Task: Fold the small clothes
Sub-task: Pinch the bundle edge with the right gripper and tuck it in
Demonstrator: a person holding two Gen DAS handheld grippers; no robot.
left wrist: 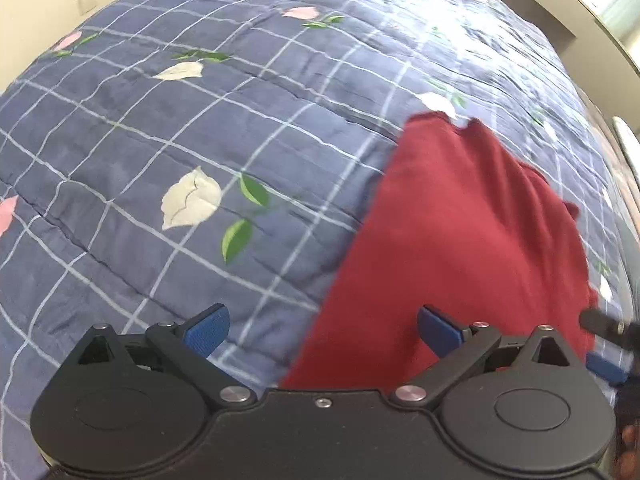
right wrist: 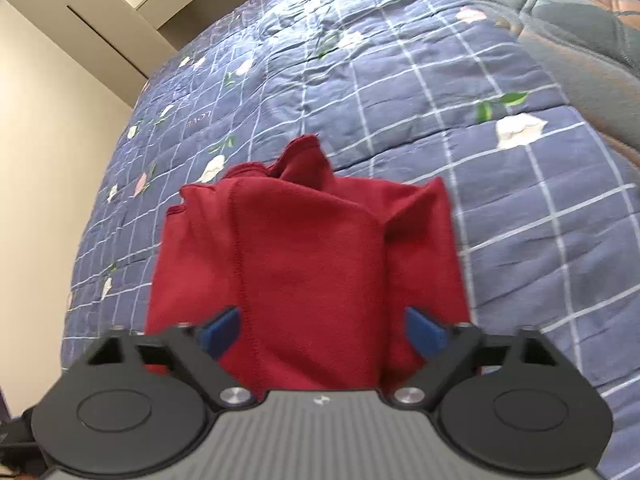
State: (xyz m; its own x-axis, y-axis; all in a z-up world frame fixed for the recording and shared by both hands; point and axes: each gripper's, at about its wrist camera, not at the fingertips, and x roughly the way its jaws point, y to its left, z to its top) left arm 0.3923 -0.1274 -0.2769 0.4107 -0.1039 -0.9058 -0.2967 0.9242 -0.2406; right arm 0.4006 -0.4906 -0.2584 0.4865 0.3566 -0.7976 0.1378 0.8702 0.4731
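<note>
left gripper (left wrist: 323, 330): black housing, blue ribbed fingertips (left wrist: 208, 330), silver screws
right gripper (right wrist: 323, 334): black arms, grey ridged plate, blue fingertips (right wrist: 222, 332)
</note>
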